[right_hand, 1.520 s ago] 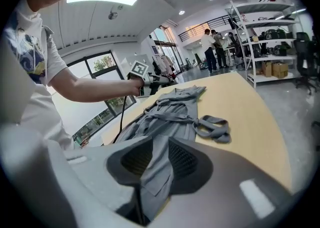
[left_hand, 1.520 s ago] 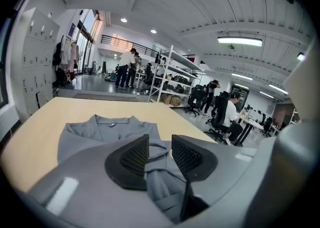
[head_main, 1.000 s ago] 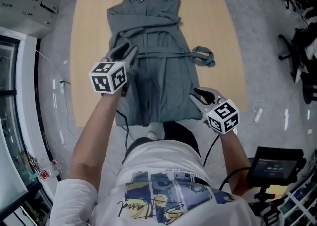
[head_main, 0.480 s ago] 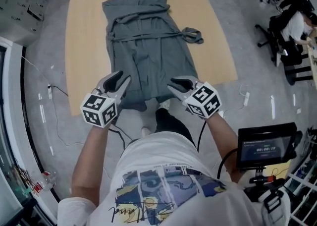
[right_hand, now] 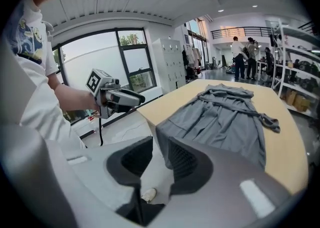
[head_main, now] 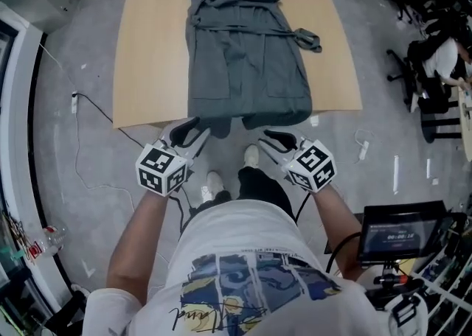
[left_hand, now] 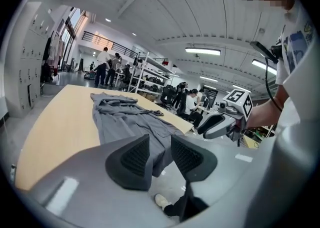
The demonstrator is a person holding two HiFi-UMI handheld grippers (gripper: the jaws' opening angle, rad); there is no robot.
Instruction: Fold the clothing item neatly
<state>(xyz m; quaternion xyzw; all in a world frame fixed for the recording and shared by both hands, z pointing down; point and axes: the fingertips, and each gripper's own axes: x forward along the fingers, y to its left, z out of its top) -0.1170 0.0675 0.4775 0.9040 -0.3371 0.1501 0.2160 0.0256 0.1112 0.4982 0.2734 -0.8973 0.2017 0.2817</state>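
Note:
A grey sleeveless dress [head_main: 247, 54] lies flat and lengthwise on the wooden table [head_main: 151, 54], collar at the far end, its tie belt [head_main: 306, 36] trailing to the right. The hem hangs slightly over the near table edge. My left gripper [head_main: 193, 130] is open over the floor, just short of the hem's left corner. My right gripper [head_main: 271, 137] is open too, just short of the right corner. The left gripper view shows empty pads [left_hand: 136, 154] with the dress [left_hand: 125, 119] beyond them. In the right gripper view the dress [right_hand: 220, 117] lies past bare pads [right_hand: 182, 159].
The person's shoes [head_main: 214, 183] stand on the grey floor under my grippers. A monitor on a stand [head_main: 398, 231] is at the near right, office chairs [head_main: 428, 69] are at the right, and a cable [head_main: 81, 99] runs along the left. People and shelves [left_hand: 107, 64] are far behind the table.
Both grippers have drawn back toward the person, from over the dress's lower part to past the near table edge. The dress still lies flat.

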